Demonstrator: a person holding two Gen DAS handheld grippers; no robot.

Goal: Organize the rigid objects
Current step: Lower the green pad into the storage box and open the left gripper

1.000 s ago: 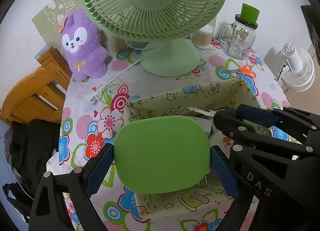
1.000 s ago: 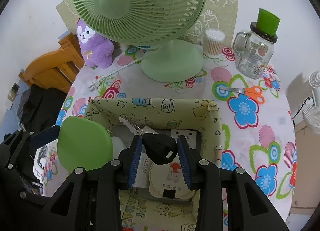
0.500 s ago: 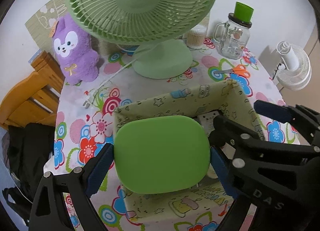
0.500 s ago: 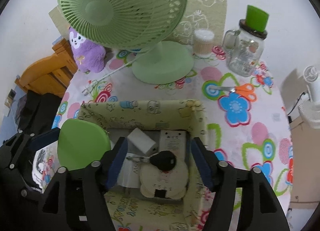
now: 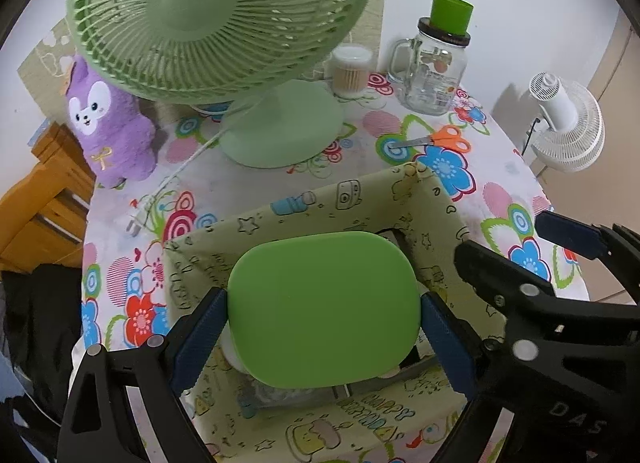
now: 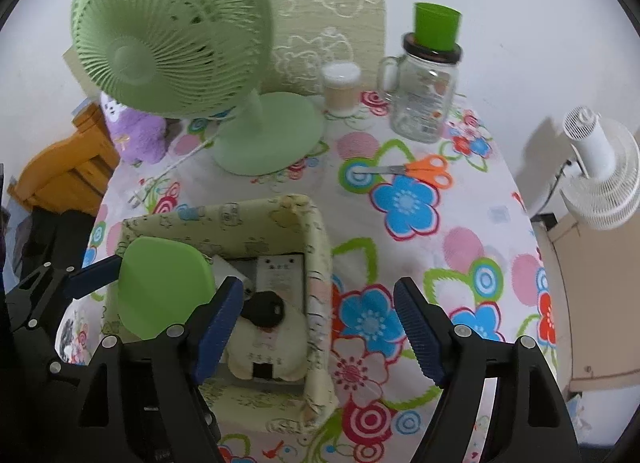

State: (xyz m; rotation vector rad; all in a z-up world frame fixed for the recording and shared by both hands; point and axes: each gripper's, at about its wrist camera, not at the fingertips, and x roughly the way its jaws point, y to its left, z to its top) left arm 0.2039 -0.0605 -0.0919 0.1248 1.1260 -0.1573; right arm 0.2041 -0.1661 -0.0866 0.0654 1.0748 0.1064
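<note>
My left gripper has its jaws clamped on the green rounded lid, held above the fabric storage box. My right gripper has jaws spreading, nothing between them, straddling the box's right wall. Down in the box I see the black key resting on a cream round gadget, beside a white card. Farther across the flowered counter lie orange scissors, then the green fan, glass mug jar and purple plush.
</note>
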